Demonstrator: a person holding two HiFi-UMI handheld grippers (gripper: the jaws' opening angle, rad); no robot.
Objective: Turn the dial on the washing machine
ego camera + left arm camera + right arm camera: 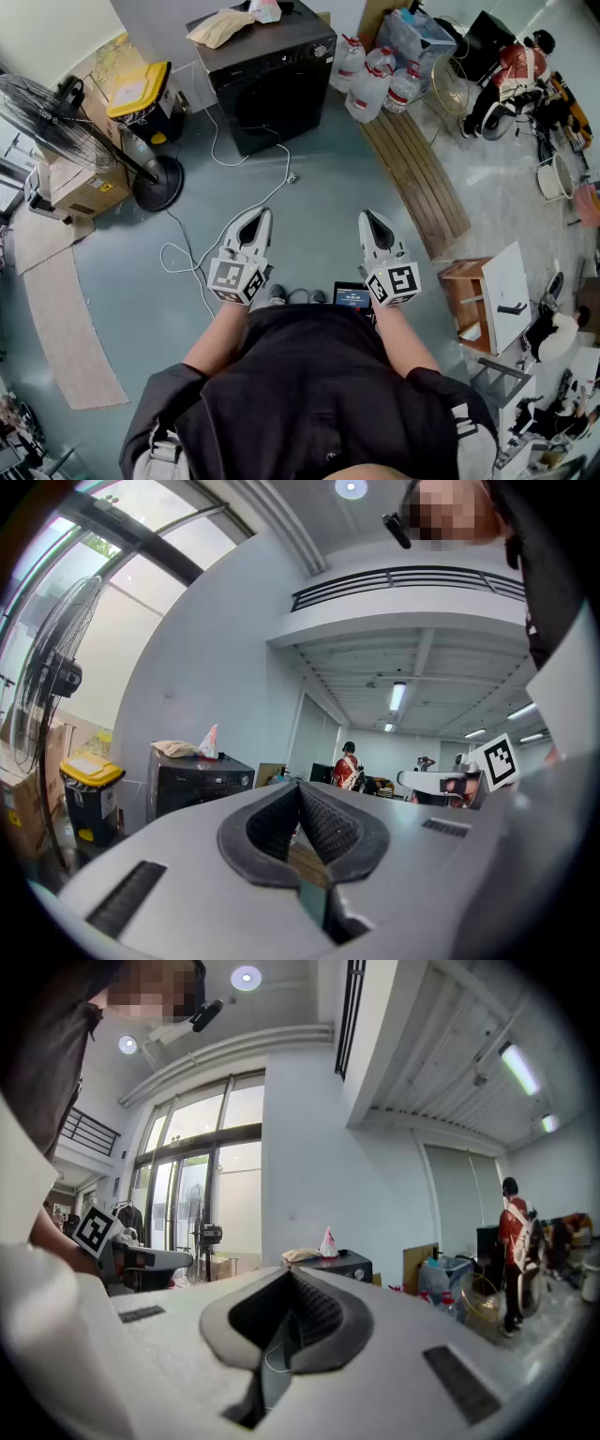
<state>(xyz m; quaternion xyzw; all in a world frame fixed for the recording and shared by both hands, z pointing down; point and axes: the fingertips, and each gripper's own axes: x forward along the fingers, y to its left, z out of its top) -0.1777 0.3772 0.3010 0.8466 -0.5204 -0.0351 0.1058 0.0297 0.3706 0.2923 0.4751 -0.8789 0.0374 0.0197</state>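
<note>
- Our white plastic left gripper (263,215) and right gripper (367,217) were closed, empty
- The black front-loading washing machine (272,89) stood well ahead of both
- Arriving closed, jaws might merely bump its small silver dial (358,1274)

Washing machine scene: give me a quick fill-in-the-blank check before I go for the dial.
1. The washing machine is ____ in colour.
2. The left gripper and right gripper both have their jaws ____.
3. The bin near the fan has a ____ lid.
Missing words: black; shut; yellow.
</note>
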